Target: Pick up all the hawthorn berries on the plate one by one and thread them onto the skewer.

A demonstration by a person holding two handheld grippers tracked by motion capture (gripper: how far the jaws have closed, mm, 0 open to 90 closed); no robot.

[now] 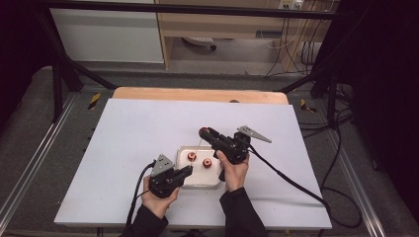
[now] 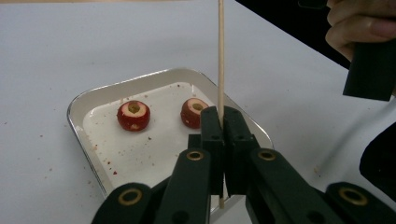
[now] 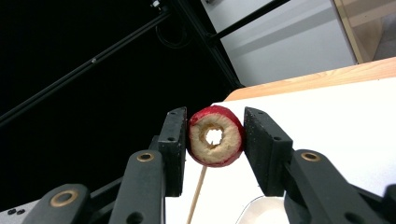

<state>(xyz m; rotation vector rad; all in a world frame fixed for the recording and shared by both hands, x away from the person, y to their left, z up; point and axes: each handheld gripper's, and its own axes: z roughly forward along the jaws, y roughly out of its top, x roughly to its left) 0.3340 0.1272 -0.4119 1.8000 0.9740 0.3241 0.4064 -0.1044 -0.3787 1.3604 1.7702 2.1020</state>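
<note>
My left gripper (image 2: pixel 219 122) is squeezed shut on a thin wooden stick (image 2: pixel 221 51) that stands up over the tray (image 2: pixel 81 100). My right gripper (image 3: pixel 215 140) pinches a red fruit ring (image 3: pixel 215 136) above the stick. Two more red fruits (image 2: pixel 133 115) sit in the tray on the table (image 1: pixel 133 133).

The white surface (image 1: pixel 148 148) is evenly lit from above; soft shadows are cast, surroundings are left dark, near fingers (image 2: pixel 210 130) slightly blurred.
</note>
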